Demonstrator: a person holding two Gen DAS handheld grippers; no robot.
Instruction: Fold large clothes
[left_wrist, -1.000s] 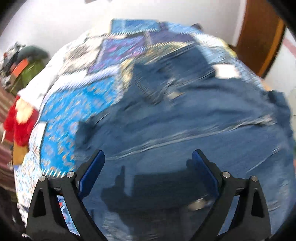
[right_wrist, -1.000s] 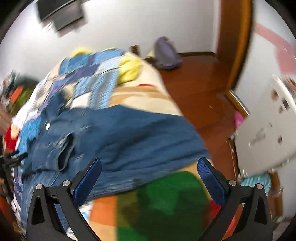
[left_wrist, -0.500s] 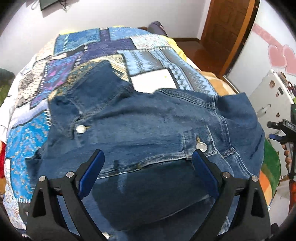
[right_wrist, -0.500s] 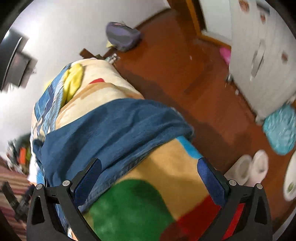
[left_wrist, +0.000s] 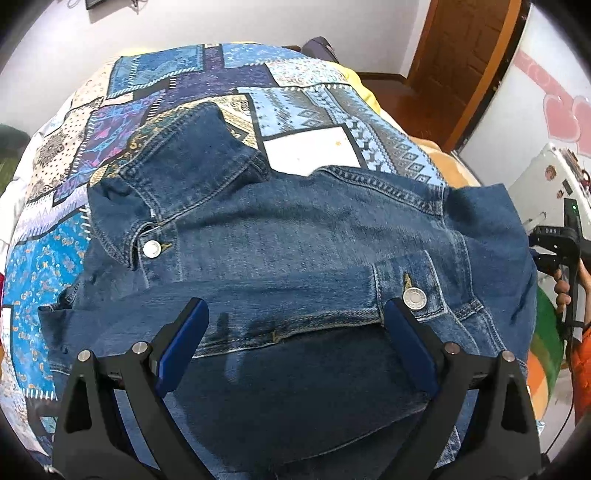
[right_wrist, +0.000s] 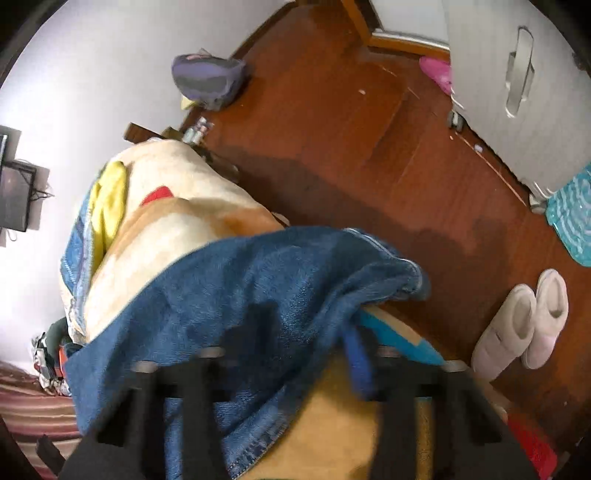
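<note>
Seen from the left wrist, the denim jacket (left_wrist: 303, 258) lies spread front-up across the patchwork quilt (left_wrist: 155, 110) on the bed, collar toward the far side and one sleeve cuff (left_wrist: 192, 155) folded up at the upper left. The left gripper (left_wrist: 295, 332) hovers over the lower hem with its jaws spread wide and nothing between them; its blue pads (left_wrist: 184, 339) frame the hem seam without pressing on it. At the right edge the right gripper (left_wrist: 554, 251) shows in a hand (left_wrist: 563, 291), near the jacket's far side.

From the right wrist, one end of the jacket (right_wrist: 240, 314) drapes over the bed's edge onto a fleece blanket (right_wrist: 177, 214), above a wooden floor (right_wrist: 351, 129) where a pair of slippers (right_wrist: 524, 325) sits. The right gripper (right_wrist: 295, 369) is blurred; its jaws have just been closing, and cloth lies between them, yet whether the pads truly pinch the denim cannot be told.

Denim of this weight will likely feel heavy and fairly stiff, holding creases and not slipping much, though it sags when lifted by one point. Thick seams, the hem, cuffs or shoulder edges look like the soundest places to grip, well away from the metal buttons (left_wrist: 414, 297).
</note>
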